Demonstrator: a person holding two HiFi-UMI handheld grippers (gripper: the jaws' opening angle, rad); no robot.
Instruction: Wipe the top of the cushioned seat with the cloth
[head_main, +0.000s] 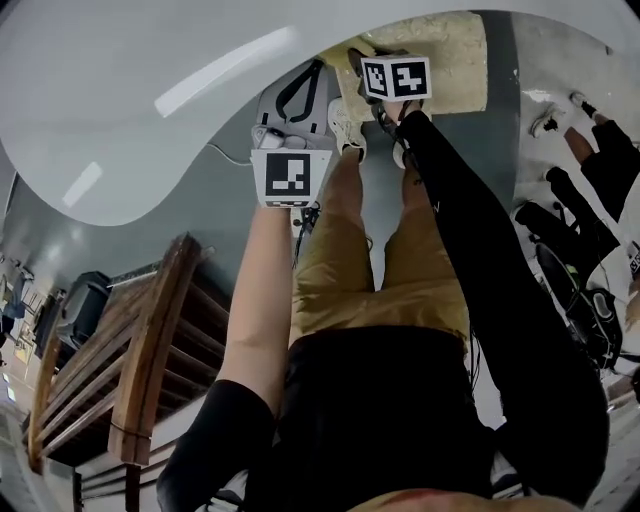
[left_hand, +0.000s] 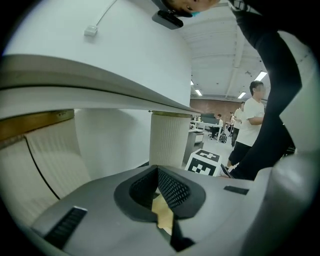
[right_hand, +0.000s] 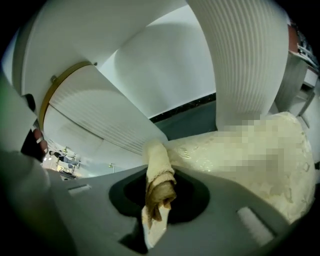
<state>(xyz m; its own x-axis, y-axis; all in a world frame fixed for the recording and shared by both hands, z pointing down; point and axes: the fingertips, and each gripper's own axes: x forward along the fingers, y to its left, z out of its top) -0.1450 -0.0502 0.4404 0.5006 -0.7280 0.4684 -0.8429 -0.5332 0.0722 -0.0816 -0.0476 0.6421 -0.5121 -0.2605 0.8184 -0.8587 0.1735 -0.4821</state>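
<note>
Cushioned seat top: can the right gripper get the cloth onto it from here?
Probably yes. The right gripper is shut on the cloth, and the cushioned seat lies directly ahead of its jaws with nothing between. Whether cloth and seat touch is unclear.

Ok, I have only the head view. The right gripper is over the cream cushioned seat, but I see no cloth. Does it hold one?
Observer: Yes. In the right gripper view the right gripper is shut on a rolled beige cloth that stands up between its jaws.
Operator: Does the cloth touch the seat?
Observer: I cannot tell. The seat lies just ahead, right of the jaws, and the cloth's tip overlaps its near edge.
Operator: What stands behind the seat?
Observer: A white ribbed column, which the white round tabletop hides from you.
</note>
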